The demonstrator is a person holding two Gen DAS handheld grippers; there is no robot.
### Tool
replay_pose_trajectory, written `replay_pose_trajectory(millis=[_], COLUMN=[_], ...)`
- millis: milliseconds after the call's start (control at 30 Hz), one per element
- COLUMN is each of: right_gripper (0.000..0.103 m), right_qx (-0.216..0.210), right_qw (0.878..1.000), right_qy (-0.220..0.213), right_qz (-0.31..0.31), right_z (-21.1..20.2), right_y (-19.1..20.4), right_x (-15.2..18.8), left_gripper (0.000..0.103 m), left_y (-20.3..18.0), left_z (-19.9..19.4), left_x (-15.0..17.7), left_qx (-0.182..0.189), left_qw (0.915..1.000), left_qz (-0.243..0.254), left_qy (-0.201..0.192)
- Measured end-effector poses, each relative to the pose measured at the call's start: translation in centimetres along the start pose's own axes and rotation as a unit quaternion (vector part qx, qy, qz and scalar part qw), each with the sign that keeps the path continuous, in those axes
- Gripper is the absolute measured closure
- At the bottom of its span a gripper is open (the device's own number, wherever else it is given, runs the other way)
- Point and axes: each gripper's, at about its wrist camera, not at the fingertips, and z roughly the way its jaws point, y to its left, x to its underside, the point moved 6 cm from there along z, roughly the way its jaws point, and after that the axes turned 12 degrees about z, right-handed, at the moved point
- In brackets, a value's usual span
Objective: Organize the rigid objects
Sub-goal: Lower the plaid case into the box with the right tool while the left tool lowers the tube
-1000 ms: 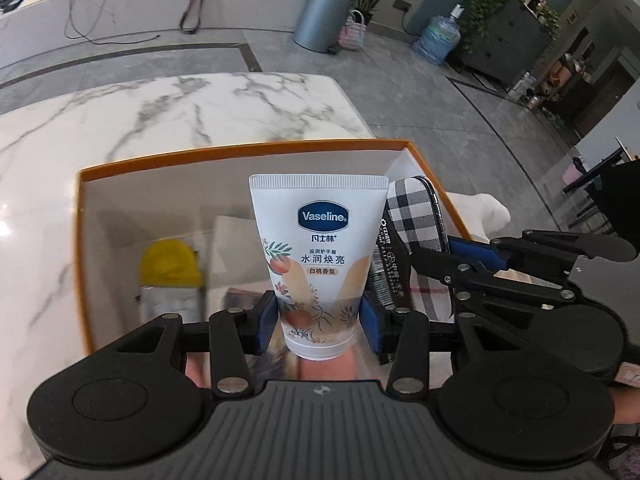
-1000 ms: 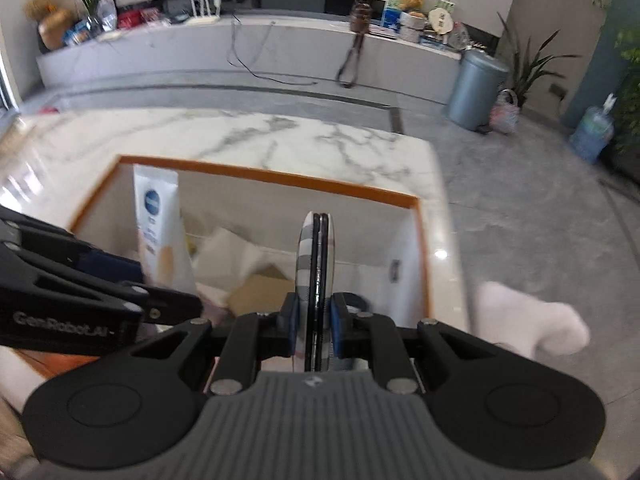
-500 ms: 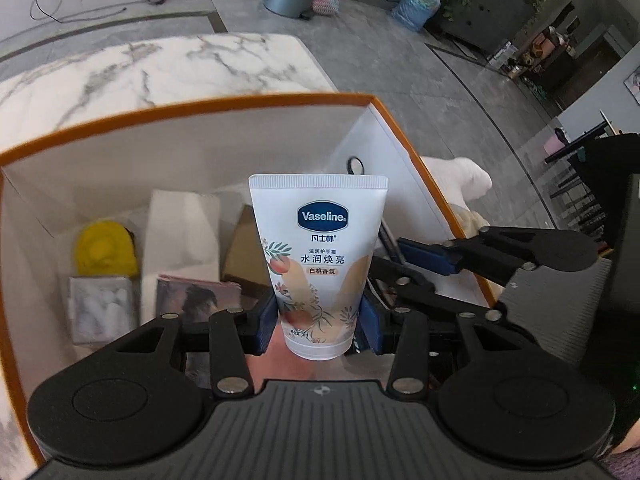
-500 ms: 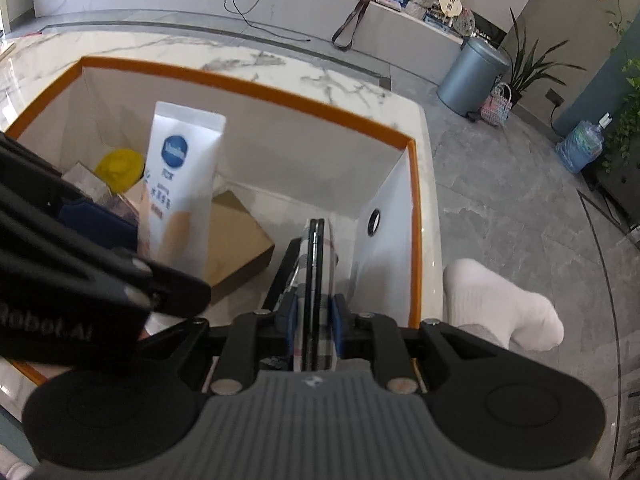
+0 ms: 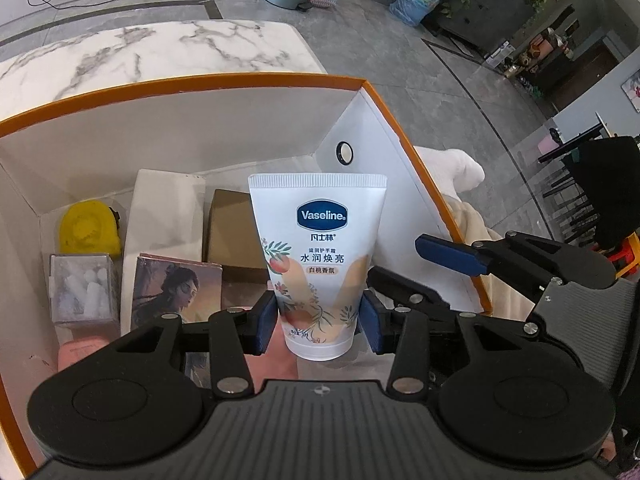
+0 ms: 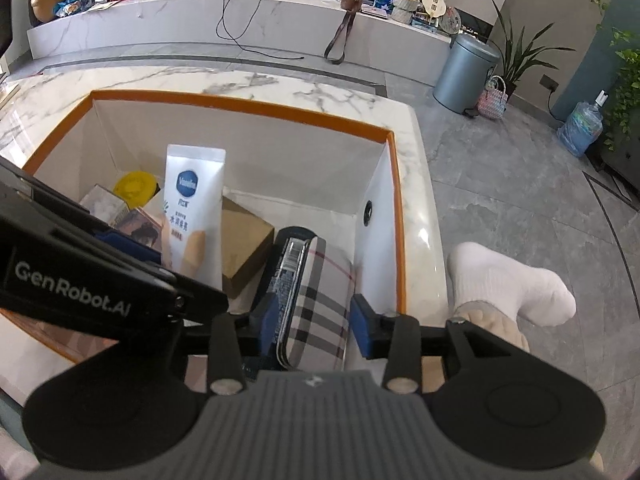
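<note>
Now, view by view.

Left wrist view, left gripper (image 5: 320,320): clamped on the lower end of the Vaseline tube (image 5: 318,256), which stands upright at the centre of the frame, crimped end uppermost.
Left wrist view, box (image 5: 224,80): white inside with an orange rim, it fills the middle of the frame and sits on the marble surface (image 5: 160,48).
Left wrist view, contents: at lower left lie a yellow tape measure (image 5: 89,229), a clear cube (image 5: 82,288) and a picture card (image 5: 176,292); a brown carton (image 5: 230,232) lies just behind the tube.
Left wrist view, right gripper (image 5: 452,258): seen at right, fingers spread over the box's right side.

Right wrist view, right gripper (image 6: 312,316): apart, with the plaid case (image 6: 320,300) lying between the fingers at lower centre. Whether the pads touch it I cannot tell.
Right wrist view, plaid case: inside the box, along its right wall, just beside the brown carton.
Right wrist view, tube: upright at centre left, over the box interior.

Step in hand: placing; the case looks set down, the tube not yet.
Next move: likely lowering the tube into a free gap near the carton, then parting the left fingers; the right gripper needs to lift clear without dragging the case.
</note>
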Motion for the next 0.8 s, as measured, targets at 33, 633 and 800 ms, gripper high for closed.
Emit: replay_pose_trajectory(millis=[33, 633, 800], right_gripper=[0.052, 0.038, 0.034], right_qx=[-0.002, -0.010, -0.020], right_qw=[1.000, 0.999, 0.999], right_qy=[0.000, -0.036, -0.042], right_qz=[0.005, 0.008, 0.006], right_z=[0.0, -2.6, -3.5], right_y=[-0.1, 0.4, 1.4], right_x=[0.1, 0.3, 0.5], left_gripper=[0.052, 0.041, 0.041], left_y=[0.0, -0.4, -0.6], left_z=[0.1, -2.6, -5.1], left_x=[0.0, 0.4, 0.8], left_qx=[0.001, -0.033, -0.072], left_qw=[1.0000, 0.9989, 0.9940], left_qz=[-0.002, 0.012, 0.047], left_qy=[0.001, -0.030, -0.068])
